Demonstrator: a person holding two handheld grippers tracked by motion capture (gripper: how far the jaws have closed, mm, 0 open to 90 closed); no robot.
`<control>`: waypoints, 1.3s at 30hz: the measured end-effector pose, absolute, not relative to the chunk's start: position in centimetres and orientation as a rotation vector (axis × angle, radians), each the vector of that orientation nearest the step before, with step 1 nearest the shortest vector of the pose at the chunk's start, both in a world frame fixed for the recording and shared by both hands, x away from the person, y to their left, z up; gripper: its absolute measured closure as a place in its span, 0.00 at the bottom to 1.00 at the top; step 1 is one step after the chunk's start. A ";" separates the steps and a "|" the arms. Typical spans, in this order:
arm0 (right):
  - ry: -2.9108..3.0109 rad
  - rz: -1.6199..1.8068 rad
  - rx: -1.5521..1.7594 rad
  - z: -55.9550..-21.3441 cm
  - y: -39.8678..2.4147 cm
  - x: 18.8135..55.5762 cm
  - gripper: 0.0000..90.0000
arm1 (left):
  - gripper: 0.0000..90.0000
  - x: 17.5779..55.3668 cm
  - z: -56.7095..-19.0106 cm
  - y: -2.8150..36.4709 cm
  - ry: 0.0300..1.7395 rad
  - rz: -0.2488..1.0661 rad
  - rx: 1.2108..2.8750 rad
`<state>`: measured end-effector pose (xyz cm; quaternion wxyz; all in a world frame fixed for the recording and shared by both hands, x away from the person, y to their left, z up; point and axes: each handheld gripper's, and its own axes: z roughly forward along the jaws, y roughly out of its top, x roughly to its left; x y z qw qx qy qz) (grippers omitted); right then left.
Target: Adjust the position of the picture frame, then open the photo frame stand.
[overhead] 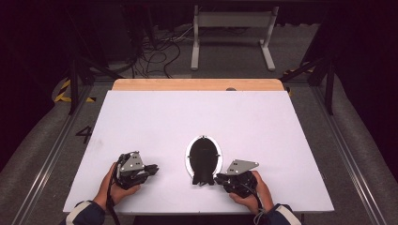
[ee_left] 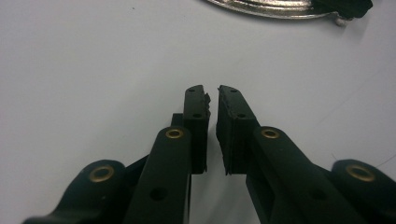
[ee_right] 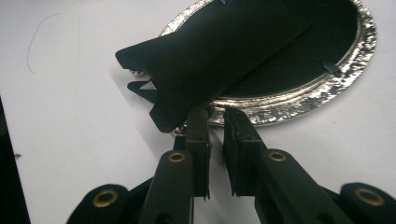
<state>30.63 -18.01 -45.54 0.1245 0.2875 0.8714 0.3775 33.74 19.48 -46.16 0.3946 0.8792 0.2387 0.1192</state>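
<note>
Silver oval tray (overhead: 188, 151) sits near the white table's (overhead: 263, 122) six o'clock edge, a black fish-shaped piece (overhead: 203, 159) lying in it, tail overhanging the rim. Right gripper (ee_right: 216, 114), at the tray's four o'clock, has jaws slightly parted at the rim, gripping nothing. Left gripper (ee_left: 212, 93), at eight o'clock, likewise narrowly parted, empty.

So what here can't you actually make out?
- What the black piece on the oval silver-rimmed dish is: high view too small, right gripper view cuts off its far end.
- Whether the right gripper touches the rim: its own jaw tips hide the contact.
- Left gripper view: the top edge cuts off the dish.
</note>
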 end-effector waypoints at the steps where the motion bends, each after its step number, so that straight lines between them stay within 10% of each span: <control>1: 2.533 1.096 0.839 -45.5 -18.2 30.7 0.86 | 0.89 33.8 -46.2 19.5 0.599 0.306 2.231; 9: 2.510 1.133 0.859 -45.0 -19.9 30.9 0.73 | 0.70 33.4 -46.1 20.9 0.612 0.345 2.193; 14: 2.522 1.152 0.859 -44.9 -19.9 30.8 0.68 | 0.38 33.4 -46.3 21.1 0.702 0.393 2.192; 39: 2.658 1.067 0.862 -44.6 -18.4 29.7 0.71 | 0.30 35.6 -46.1 14.7 0.614 0.296 2.235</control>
